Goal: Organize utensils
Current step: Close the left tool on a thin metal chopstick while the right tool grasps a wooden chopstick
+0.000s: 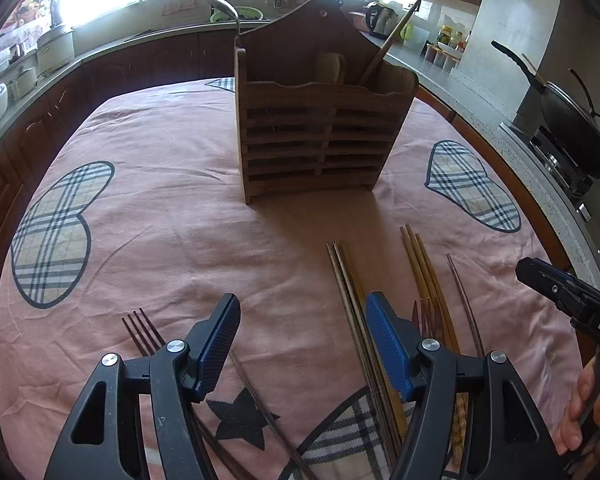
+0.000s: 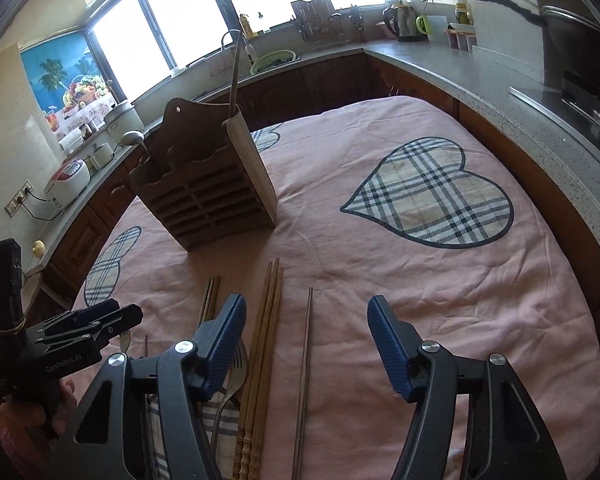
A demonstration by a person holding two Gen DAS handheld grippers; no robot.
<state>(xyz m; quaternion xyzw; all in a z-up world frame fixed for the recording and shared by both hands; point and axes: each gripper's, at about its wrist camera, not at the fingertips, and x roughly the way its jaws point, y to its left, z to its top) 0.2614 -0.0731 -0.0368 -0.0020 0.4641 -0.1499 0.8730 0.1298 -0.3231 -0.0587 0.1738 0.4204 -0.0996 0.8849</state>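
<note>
I have both grippers low over the table, which is covered by a pink cloth (image 1: 172,208) with plaid hearts. The left gripper (image 1: 300,340) has its jaws spread with nothing between the pads; bare cloth and a dark star print show in the gap. A dark fork (image 1: 140,330) lies just left of its left finger, tines pointing away from me, and a bundle of dark chopsticks (image 1: 346,280) runs along the inside of its right finger, without my being able to tell whether they touch. Further right lie some light wooden chopsticks (image 1: 422,264) and one thin dark stick (image 1: 466,300). The right gripper (image 2: 306,338) is also spread and pinching nothing; a single dark chopstick (image 2: 307,344) lies on the cloth between its fingers, clear of both pads, while the light wooden chopsticks (image 2: 266,320) lie just beside its left finger (image 2: 224,336). A metal fork (image 2: 236,380) rests partly hidden under that finger. The wooden utensil holder (image 1: 320,120) stands upright on the cloth, well apart from the loose pieces, with a long wooden handle (image 1: 392,36) leaning in its right compartment and a metal ladle (image 1: 224,10) rising at its left. From the right camera I see the left gripper at the lower left, held by a hand (image 2: 56,404).
</note>
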